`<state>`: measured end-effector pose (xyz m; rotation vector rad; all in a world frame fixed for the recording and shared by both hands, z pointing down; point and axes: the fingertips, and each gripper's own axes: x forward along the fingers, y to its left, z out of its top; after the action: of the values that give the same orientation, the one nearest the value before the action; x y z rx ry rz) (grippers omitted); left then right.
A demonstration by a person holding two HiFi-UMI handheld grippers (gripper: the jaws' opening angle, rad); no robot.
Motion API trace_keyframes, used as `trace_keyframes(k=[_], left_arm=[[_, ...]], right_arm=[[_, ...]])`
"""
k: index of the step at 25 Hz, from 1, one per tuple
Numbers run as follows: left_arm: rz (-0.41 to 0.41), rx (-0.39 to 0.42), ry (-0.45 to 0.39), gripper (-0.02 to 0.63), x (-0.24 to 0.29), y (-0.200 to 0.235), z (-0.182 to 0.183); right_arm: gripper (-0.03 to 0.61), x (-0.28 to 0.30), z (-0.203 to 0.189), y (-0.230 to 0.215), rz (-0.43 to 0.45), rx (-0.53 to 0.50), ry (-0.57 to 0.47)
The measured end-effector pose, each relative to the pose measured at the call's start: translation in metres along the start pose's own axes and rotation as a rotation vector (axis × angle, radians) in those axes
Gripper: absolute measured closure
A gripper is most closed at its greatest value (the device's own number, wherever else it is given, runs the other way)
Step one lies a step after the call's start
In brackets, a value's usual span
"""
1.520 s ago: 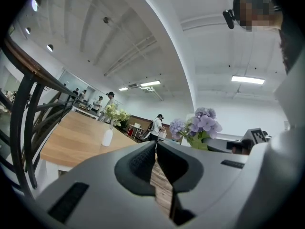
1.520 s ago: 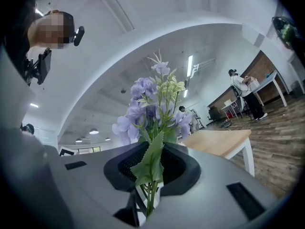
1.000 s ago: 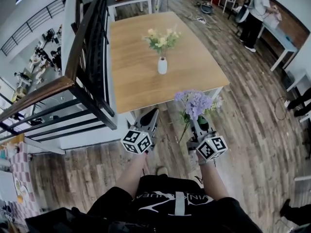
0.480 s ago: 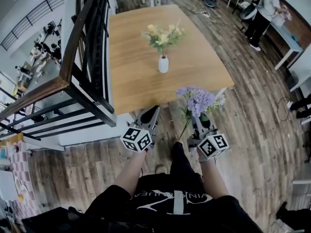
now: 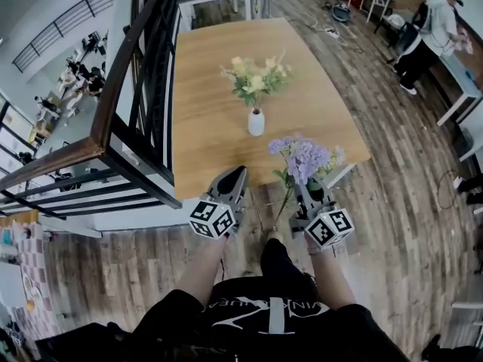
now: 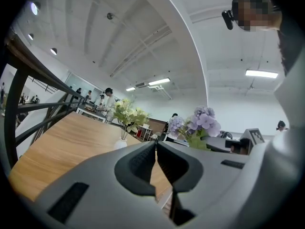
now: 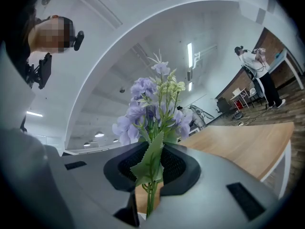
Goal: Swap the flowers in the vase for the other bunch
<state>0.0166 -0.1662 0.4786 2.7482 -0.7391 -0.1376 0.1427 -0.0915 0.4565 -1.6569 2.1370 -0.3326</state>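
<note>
Dark ribbed fingers (image 7: 175, 169) of the right gripper (image 7: 155, 146) clamp the thin green stems of a purple bunch (image 7: 152, 109), held at the near edge of a smooth wooden table (image 5: 211, 142). The left gripper (image 6: 156, 144) is pressed closed, empty. Mid-table, a small rounded white vase (image 5: 256, 122) holds yellow flowers (image 5: 256, 78). A dark railing (image 5: 143, 89) runs along the table's left

Two bunches, one in the vase and one held clear of it

A small white vase (image 5: 256, 122) stands upright near the middle of the wooden tabletop (image 5: 204, 134). It holds a yellow-and-cream bunch (image 5: 255, 78) with green leaves. The purple bunch (image 5: 302, 159) is clamped by its green stems in the jaws of the right gripper (image 5: 309, 194), its blooms at the tabletop's near edge, apart from the vase.
</note>
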Motion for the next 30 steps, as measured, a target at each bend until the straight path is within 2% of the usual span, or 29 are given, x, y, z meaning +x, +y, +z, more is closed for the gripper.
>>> trace_keyframes(k=[16, 30], left_arm=[[0.089, -0.016, -0.019, 0.595, 0.082, 0.038, -0.002], [0.153, 0.024, -0.055, 0.595, 0.133, 0.065, -0.008]], right_arm=[[0.508, 0.064, 0.005, -0.072, 0.082, 0.036, 0.075], [0.508, 0.093, -0.003, -0.113, 0.154, 0.06, 0.121]])
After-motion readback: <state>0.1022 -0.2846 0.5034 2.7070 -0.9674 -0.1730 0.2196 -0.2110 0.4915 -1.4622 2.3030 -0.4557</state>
